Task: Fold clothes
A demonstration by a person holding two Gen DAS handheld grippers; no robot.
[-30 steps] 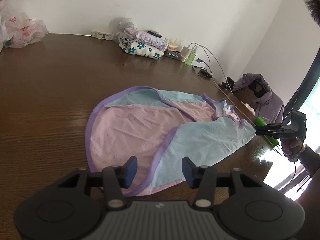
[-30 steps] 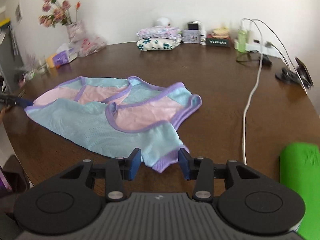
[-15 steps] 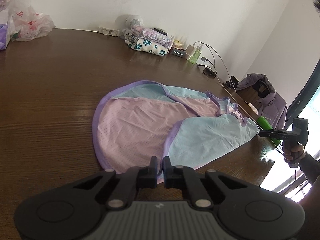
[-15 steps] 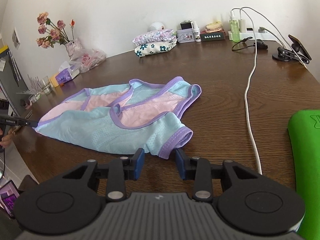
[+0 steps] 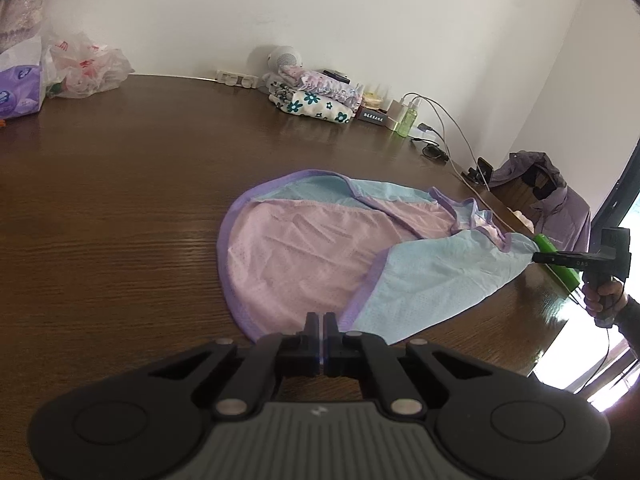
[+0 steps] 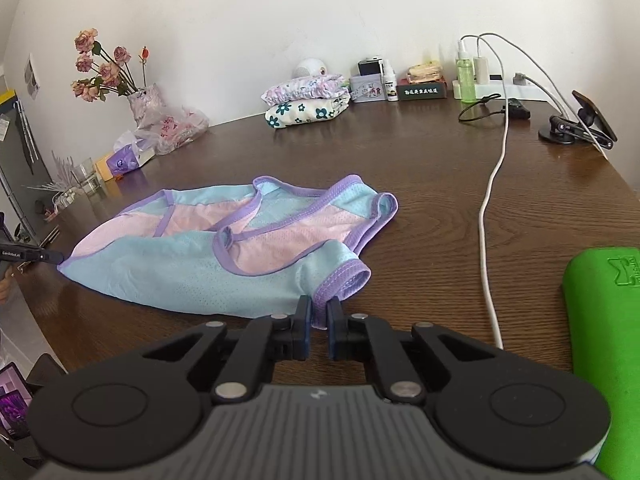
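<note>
While both tongs pinch garment (image 6: 192,264), flowers (image 6: 104,68) right-view only.

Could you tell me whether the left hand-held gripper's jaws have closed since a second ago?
Yes. The left hand-held gripper has just been closing; its jaws, wide apart earlier, now meet on the hem of the pink and blue garment, which lies flat on the table.

A dark wooden table (image 6: 420,184) with visible grain and a glossy sheen is shown; the garment (image 6: 224,256) is made of thin perforated mesh cloth, matt, edged with ribbed purple trim
</note>
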